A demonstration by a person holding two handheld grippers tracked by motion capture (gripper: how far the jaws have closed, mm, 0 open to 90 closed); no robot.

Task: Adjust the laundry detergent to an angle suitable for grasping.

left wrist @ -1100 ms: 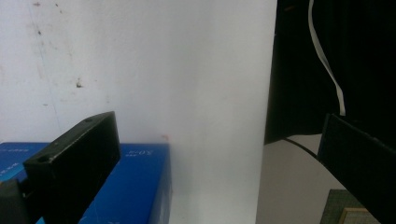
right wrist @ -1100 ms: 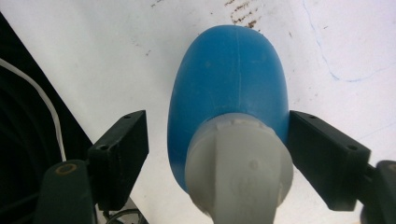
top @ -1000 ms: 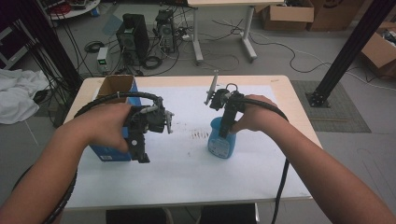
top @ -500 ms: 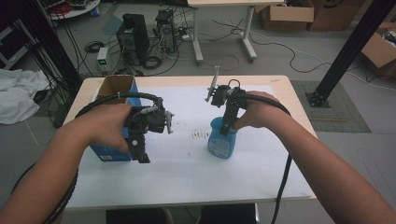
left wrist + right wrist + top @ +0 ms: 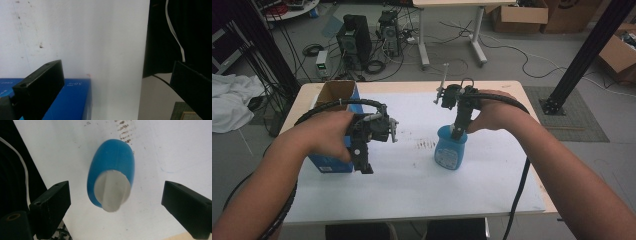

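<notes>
Blue plastic bottle (image 5: 111, 173) stands upright on the white table (image 5: 412, 195), directly below the right gripper (image 5: 116, 202). Its jaws, just opened, stand wide to either side of the white cap (image 5: 112, 190) (no contact). The bottle's long axis is vertical.

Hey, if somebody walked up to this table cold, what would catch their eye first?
Probably the blue bottle standing right of centre on the white table, with the right gripper poised above its pale cap, jaws just opened and wide on either side of it. Next, the blue box at the table's left edge, where the left gripper hangs in front of it with jaws apart.
</notes>
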